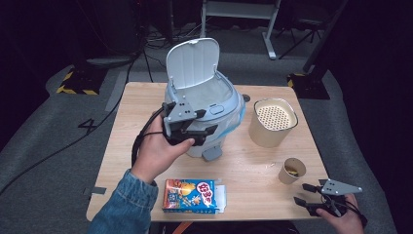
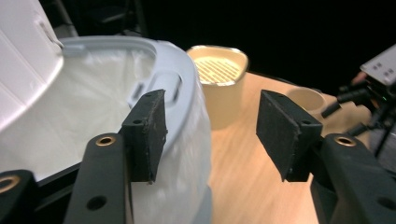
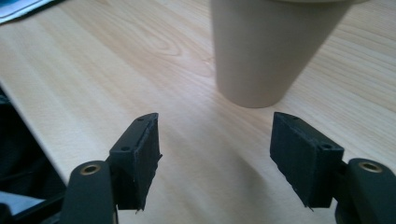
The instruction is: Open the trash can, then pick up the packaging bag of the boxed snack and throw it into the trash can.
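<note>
— Where is the left claw (image 1: 207, 130)?
— Up high, held out in front in the left hand (image 1: 160, 151). Its jaws are apart with nothing between them.
— And the right claw (image 1: 302, 193)?
— Low and near the person. Its jaws are apart too, and empty.

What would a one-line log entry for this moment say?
left gripper: open, empty, at rim of lined bin, lid up | right gripper: open, empty, near small paper cup | snack box: flat on table
</note>
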Demonstrator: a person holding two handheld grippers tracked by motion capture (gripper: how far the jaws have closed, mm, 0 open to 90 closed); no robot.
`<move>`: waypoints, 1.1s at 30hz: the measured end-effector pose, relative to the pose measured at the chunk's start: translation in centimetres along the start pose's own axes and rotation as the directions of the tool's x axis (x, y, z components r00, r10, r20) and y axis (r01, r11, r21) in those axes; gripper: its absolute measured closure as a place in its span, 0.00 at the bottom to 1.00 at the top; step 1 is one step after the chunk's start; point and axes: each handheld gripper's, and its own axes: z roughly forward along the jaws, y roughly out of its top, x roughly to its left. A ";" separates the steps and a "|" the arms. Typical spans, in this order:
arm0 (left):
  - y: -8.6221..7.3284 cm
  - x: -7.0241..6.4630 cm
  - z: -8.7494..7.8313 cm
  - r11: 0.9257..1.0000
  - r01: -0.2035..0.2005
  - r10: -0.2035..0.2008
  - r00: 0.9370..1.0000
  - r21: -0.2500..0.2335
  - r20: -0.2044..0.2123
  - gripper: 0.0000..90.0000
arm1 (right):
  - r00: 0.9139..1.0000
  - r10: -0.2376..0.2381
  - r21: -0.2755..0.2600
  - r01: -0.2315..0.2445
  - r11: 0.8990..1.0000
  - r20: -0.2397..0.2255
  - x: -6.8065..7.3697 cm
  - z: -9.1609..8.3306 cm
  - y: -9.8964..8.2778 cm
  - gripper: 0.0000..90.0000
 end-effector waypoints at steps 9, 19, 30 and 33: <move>-3.4 1.2 -3.3 1.000 -0.001 0.000 0.999 0.017 0.046 0.45 | 0.998 -0.034 -0.030 0.032 0.999 -0.061 2.1 -0.5 0.8 0.40; -8.7 2.5 -6.0 0.996 0.053 -0.051 0.998 0.065 -0.029 0.41 | 0.981 -0.125 -0.026 0.123 0.992 -0.151 5.0 0.8 2.4 0.41; -15.5 3.2 -7.1 0.984 0.120 -0.104 0.987 0.132 -0.123 0.39 | 0.968 -0.172 -0.031 0.169 0.985 -0.182 6.8 2.4 4.4 0.41; -17.2 3.5 -6.9 0.976 0.128 -0.102 0.983 0.174 -0.153 0.39 | 0.967 -0.166 -0.023 0.165 0.986 -0.192 6.9 3.0 4.4 0.41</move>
